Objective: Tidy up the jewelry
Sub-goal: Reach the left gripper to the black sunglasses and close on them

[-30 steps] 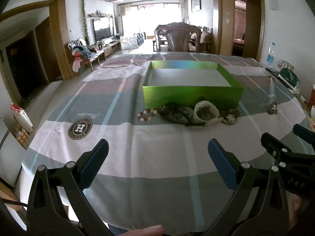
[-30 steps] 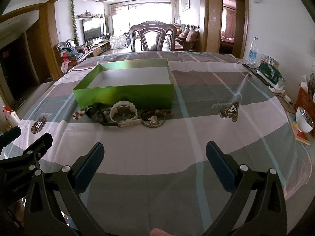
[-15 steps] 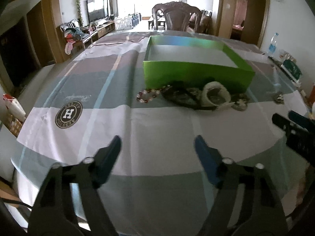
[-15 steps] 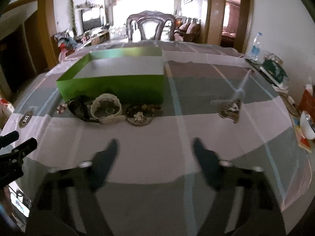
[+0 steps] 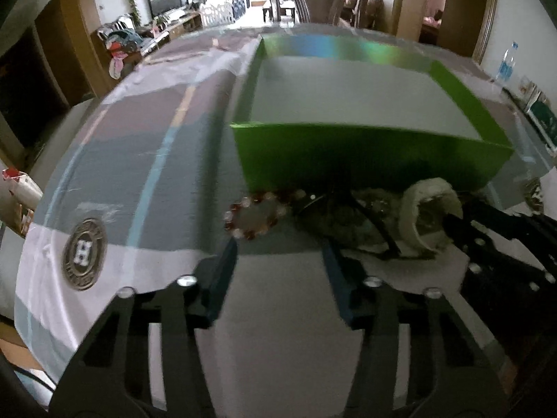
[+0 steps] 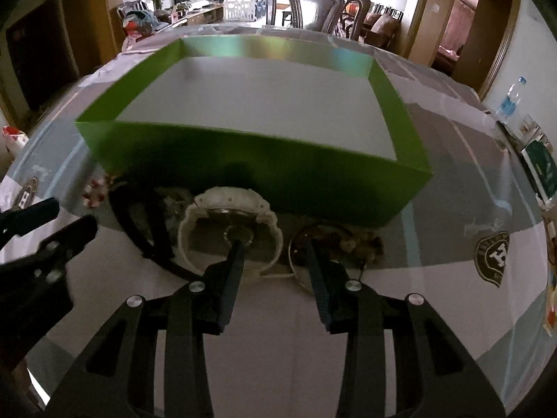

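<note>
Green box point(image 6: 264, 170) sits on the tabletop point(image 6: 435, 299), open top, white floor bare. Jewelry lies in a row just in front of its near wall: red bead bracelet point(image 5: 256, 214) at left, dark strap piece point(image 6: 139, 223), white watch point(image 6: 229, 223), round ring w/ brown beads point(image 6: 334, 244) at right. Left tongs point(image 5: 280, 244) partly open, jaws just been closing, nothing between them; tips just short of the bead bracelet. Right tongs point(image 6: 275, 244) also partly open, closing too, tips over the white watch's right side & the ring's left edge; grip not made.
</note>
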Tool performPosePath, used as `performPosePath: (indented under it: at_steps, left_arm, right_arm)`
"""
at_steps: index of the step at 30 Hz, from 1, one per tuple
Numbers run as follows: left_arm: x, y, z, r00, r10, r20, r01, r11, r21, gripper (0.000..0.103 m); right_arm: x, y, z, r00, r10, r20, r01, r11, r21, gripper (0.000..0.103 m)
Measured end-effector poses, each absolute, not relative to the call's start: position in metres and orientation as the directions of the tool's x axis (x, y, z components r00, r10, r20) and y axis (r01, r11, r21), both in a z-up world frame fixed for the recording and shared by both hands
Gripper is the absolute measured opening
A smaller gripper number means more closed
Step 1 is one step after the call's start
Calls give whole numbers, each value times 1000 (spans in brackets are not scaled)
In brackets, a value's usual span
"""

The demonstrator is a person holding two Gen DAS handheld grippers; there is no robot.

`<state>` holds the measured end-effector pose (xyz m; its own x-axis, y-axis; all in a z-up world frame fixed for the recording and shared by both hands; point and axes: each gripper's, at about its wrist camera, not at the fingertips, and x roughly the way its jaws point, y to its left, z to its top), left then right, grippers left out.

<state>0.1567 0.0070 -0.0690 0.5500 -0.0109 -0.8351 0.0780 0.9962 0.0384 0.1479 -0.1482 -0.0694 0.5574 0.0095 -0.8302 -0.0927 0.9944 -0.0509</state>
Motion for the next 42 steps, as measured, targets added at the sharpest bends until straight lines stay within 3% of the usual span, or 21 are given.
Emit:
performPosePath:
  at_steps: [3, 7, 14, 18, 20, 21, 22, 23, 27, 31, 32, 34, 42]
  left_arm:
    - [166, 4, -84, 508, -14, -861, 86, 996, 34, 16]
    - [157, 2, -86, 520, -33, -853, 121, 992, 35, 2]
    - [117, 17, -87, 508, -23, -861, 167, 983, 72, 2]
    - [105, 27, -62, 560, -59, -826, 155, 987, 35, 3]
    - [106, 22, -49, 598, -59, -799, 146, 989, 36, 15]
    - [108, 19, -46, 606, -59, -793, 145, 989, 38, 30]
    - [110, 14, -45, 614, -58, -787, 146, 988, 42, 38]
    - [114, 7, -46, 621, -61, -781, 155, 987, 46, 39]
    - [151, -13, -59, 615, -53, -787, 164, 984, 62, 39]
    - [181, -21, -82, 567, -27, -823, 164, 983, 81, 31]
    - [184, -22, -86, 575, -30, -817, 164, 983, 79, 29]
    - [182, -18, -87, 577, -29, -816, 167, 983, 83, 15]
    - [141, 4, -81, 530, -115, -840, 205, 979, -4, 12]
  right_arm:
    - [136, -153, -69, 557, 21, -831, -110, 993, -48, 24]
    - [115, -157, -69, 564, 12, -826, -128, 989, -73, 12]
    - [78, -174, -67, 559, 38, -828, -142, 989, -50, 12]
    - [64, -196, -57, 582, 26, -812, -100, 994, -40, 12]
    - [66, -211, -50, 600, -8, -800, -49, 998, -47, 13]
    - [65, -216, -51, 600, -9, -800, -37, 999, -39, 13]
    - [67, -224, -51, 597, -12, -802, -17, 999, -28, 13]
    - [70, -229, -53, 592, -18, -806, 2, 1000, -21, 13]
    - [73, -237, -66, 557, -17, -830, 28, 1000, -1, 14]
    - [68, -231, -73, 553, 2, -833, 0, 1000, 2, 29]
    - [69, -229, -74, 552, 6, -834, -4, 1000, 5, 29]
    - [69, -229, -75, 552, 17, -834, -12, 1000, 12, 29]
    - [64, -222, -75, 550, 39, -834, -25, 999, 30, 29]
